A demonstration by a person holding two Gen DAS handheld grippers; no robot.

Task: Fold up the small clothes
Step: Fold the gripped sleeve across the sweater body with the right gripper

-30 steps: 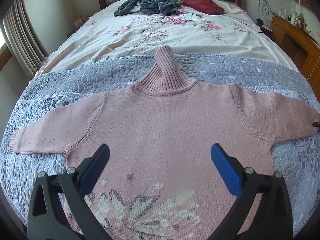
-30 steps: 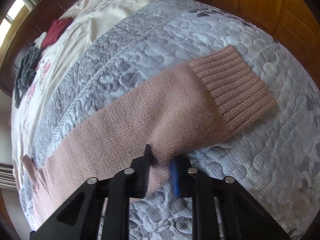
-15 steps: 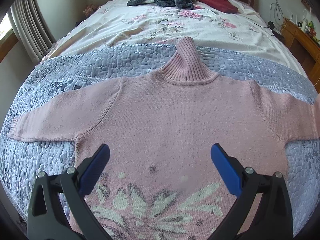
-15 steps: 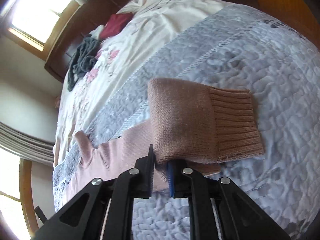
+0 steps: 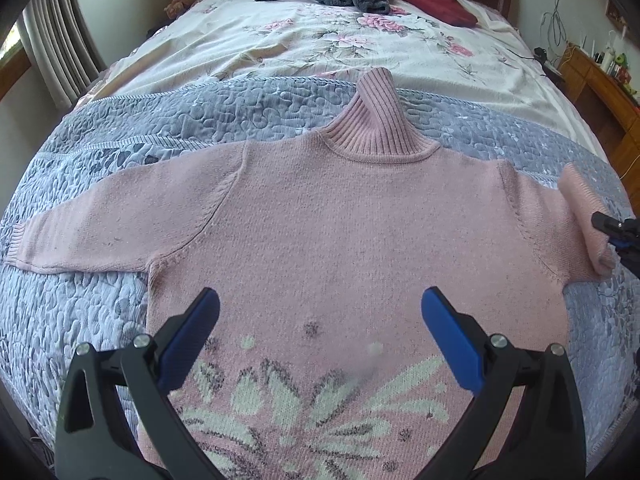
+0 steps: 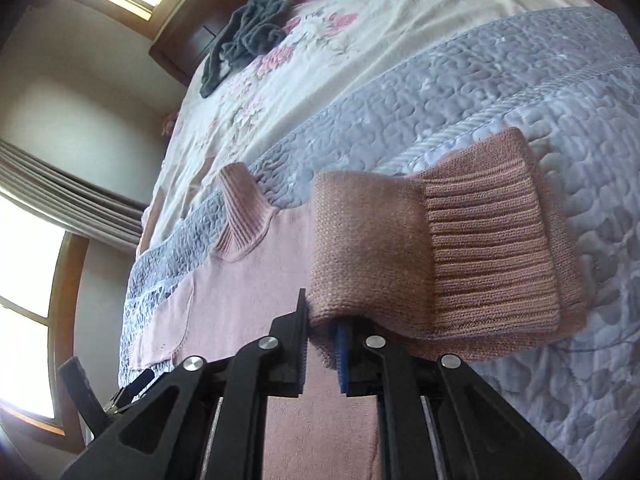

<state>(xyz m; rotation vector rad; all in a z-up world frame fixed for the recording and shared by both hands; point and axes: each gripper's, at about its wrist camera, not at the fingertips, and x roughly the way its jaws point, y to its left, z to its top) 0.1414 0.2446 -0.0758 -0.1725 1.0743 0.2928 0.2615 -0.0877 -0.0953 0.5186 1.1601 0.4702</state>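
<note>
Pink sweater (image 5: 344,232): soft, limp knit. Our right gripper (image 6: 322,344) clamped on sleeve (image 6: 400,248) edge near cuff; left gripper (image 5: 320,332) fingers wide apart above hem, where we judge best hold.

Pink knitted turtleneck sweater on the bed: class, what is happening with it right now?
The pink knitted turtleneck sweater lies flat, front up, on the grey-blue quilted bedspread. The right tongs are shut on the sweater's right sleeve, lifted and doubled over toward the body. The left tongs hover open above the hem, holding nothing.
</note>
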